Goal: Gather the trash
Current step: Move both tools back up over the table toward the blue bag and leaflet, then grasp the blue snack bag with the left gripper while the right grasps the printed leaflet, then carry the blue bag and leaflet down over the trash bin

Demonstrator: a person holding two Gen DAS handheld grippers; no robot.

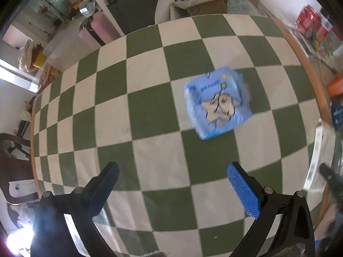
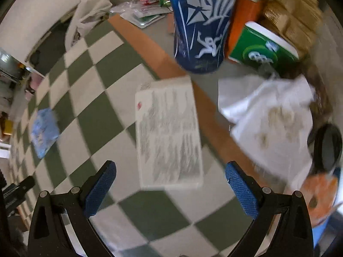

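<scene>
While no bin or bag for the rubbish shows in either view, the collecting looks barely begun: the blue packet (image 1: 217,105) lies untouched on the checked cloth (image 1: 150,107) of the counter (image 1: 308,68), ahead of the left gripper (image 1: 174,189) and a little to its right, well apart from both fingers. Nearer the counter's edge, the printed paper slip (image 2: 169,135) lies flat on the same cloth, directly ahead of the right gripper (image 2: 170,189) and between the lines of its two fingers, though not yet between the pads. Past the brown edge strip sit a stained white tissue (image 2: 270,115), a tall blue bag (image 2: 201,25), a green box (image 2: 261,51), an orange container (image 2: 244,21) and a dark round lid (image 2: 328,147); which of these count as trash I cannot tell. Both grippers are spread wide, jaws far apart, holding nothing and touching nothing. By my judgement everything is still left to do: the packet, the slip and probably the tissue each need picking up. Both pictures are smeared, so fine detail on the packet and slip is unreadable.
</scene>
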